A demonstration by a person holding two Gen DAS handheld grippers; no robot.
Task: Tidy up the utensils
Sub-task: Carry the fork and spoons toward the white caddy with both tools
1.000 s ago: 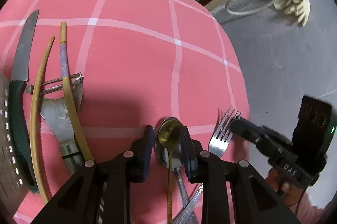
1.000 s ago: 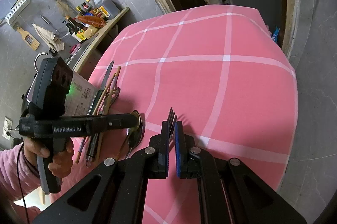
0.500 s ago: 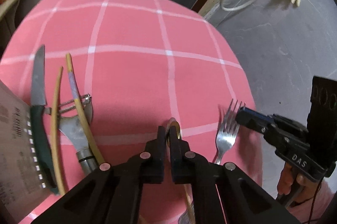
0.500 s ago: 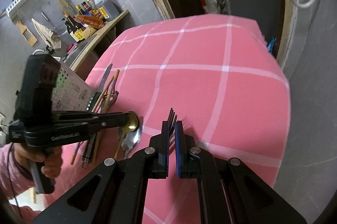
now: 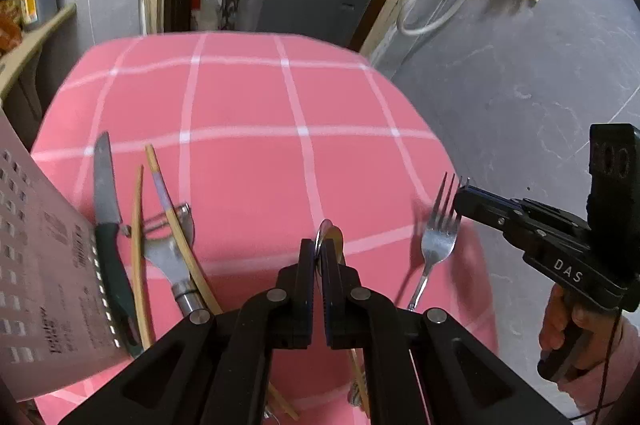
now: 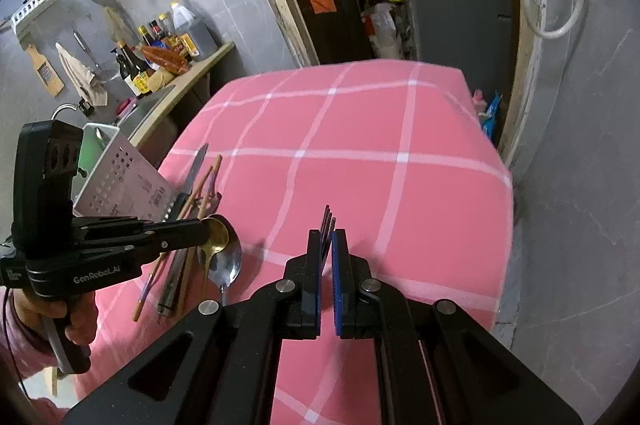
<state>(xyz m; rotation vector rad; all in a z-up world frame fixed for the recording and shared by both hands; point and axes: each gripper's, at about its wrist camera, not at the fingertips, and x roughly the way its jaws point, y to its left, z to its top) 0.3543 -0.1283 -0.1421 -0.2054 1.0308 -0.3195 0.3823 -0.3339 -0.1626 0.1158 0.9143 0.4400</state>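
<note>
1. A table draped in a pink checked tablecloth [image 5: 248, 161] fills both views.
2. A white perforated utensil holder [image 6: 120, 181] is seen at the table's left edge, lying tilted.
3. The left gripper [image 5: 319, 257] is clenched on the bowl of a gold spoon [image 6: 215, 235], which is held off the cloth; its handle hangs down beside a silver spoon [image 6: 228, 265] also raised near the fingers. Whether the silver spoon is clamped too cannot be told.
4. The right gripper [image 6: 327, 249] is closed on a fork [image 5: 440, 229], gripped at the tines, with the handle slanting down toward the cloth and the tine tips projecting past the blue pads [image 6: 340, 265].
5. A green-handled knife [image 5: 106, 225] is laid just beside the holder.
6. A metal peeler [image 5: 172, 257] is crossed by bamboo chopsticks [image 5: 176, 225], right of the knife.
</note>
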